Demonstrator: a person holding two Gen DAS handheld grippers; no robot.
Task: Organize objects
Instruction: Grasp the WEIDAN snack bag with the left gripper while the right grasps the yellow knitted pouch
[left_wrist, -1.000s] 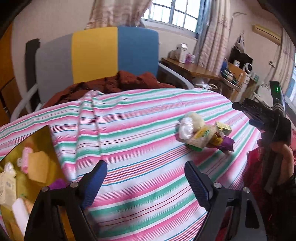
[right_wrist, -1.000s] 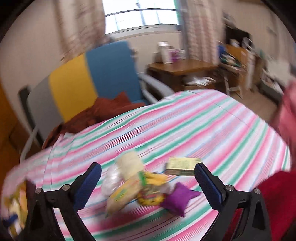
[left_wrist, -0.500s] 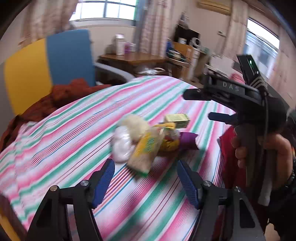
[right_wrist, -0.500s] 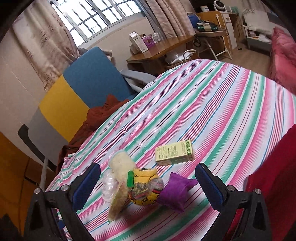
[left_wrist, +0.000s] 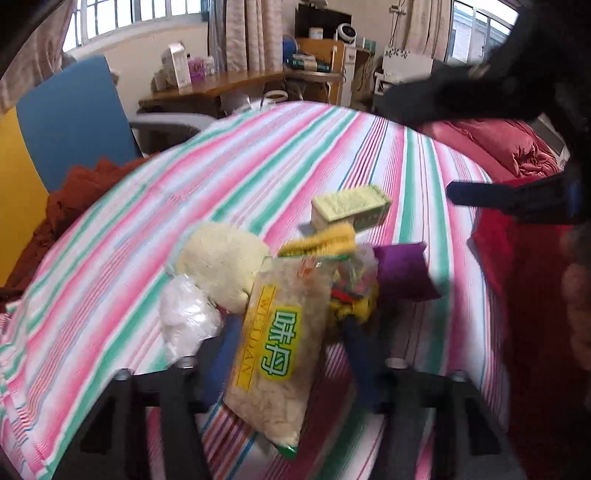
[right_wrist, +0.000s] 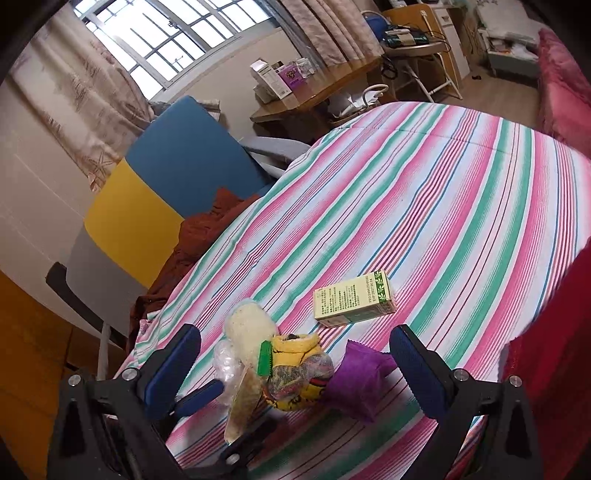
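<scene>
L gripper (left_wrist: 288, 332) has its blue jaws either side of the snack packet (left_wrist: 277, 350), clear bag w/ yellow-green label; jaws have just been closing in on it. Left-wrist view is blurred, so can't tell if the pads actually press the packet or sit just off it. In the right-wrist view the packet (right_wrist: 243, 402) stands on edge between the L fingers (right_wrist: 195, 400).

R gripper (right_wrist: 295, 369) is spread wide, nothing between its pads, hanging over the near side of the pile.

Pile sits on the striped cloth (left_wrist: 258, 166), near the close edge. Taking the packet as centre in the left-wrist view: cream fuzzy ball (left_wrist: 221, 262) at 11 o'clock, touching it; crinkly clear plastic lump (left_wrist: 184, 314) at 9 o'clock, just beside; yellow knit pouch (left_wrist: 347, 291) at 1 o'clock, partly under the packet's top; purple sachet (left_wrist: 402, 271) at 2 o'clock, touching the pouch; pale green box (left_wrist: 347, 208) at 12–1 o'clock, lying flat, apart from the sachet.

Beyond the cloth: chair w/ blue/yellow panels (right_wrist: 166, 173) at 10 o'clock in the right-wrist view, rust-brown cloth (right_wrist: 207, 229) bunched on its seat.
</scene>
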